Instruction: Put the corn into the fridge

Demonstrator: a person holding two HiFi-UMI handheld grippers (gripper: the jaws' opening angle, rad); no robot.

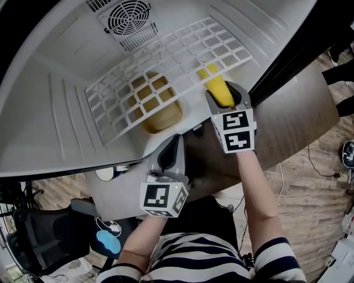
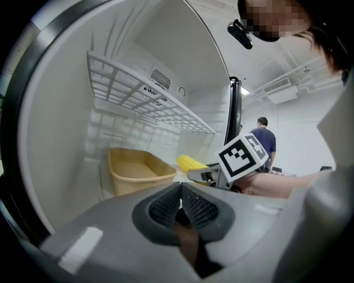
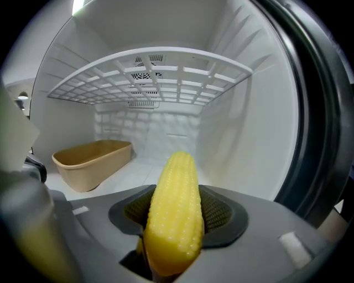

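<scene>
A yellow corn cob (image 3: 174,213) sits lengthwise between the jaws of my right gripper (image 3: 176,213), which is shut on it. In the head view the corn (image 1: 217,88) pokes into the open white fridge (image 1: 66,110), under the wire shelf (image 1: 166,72), with the right gripper (image 1: 225,99) at the fridge's right opening. The left gripper view shows the corn (image 2: 191,163) past the right gripper's marker cube. My left gripper (image 2: 181,207) is shut with nothing in it and stays at the fridge's front edge (image 1: 171,157).
A tan plastic bin (image 3: 91,160) stands on the fridge floor at the left (image 2: 138,171), under the wire shelf (image 3: 149,74). A fan grille (image 1: 128,16) sits on the back wall. The dark fridge door (image 1: 293,110) stands open at the right. A person (image 2: 263,138) stands far off.
</scene>
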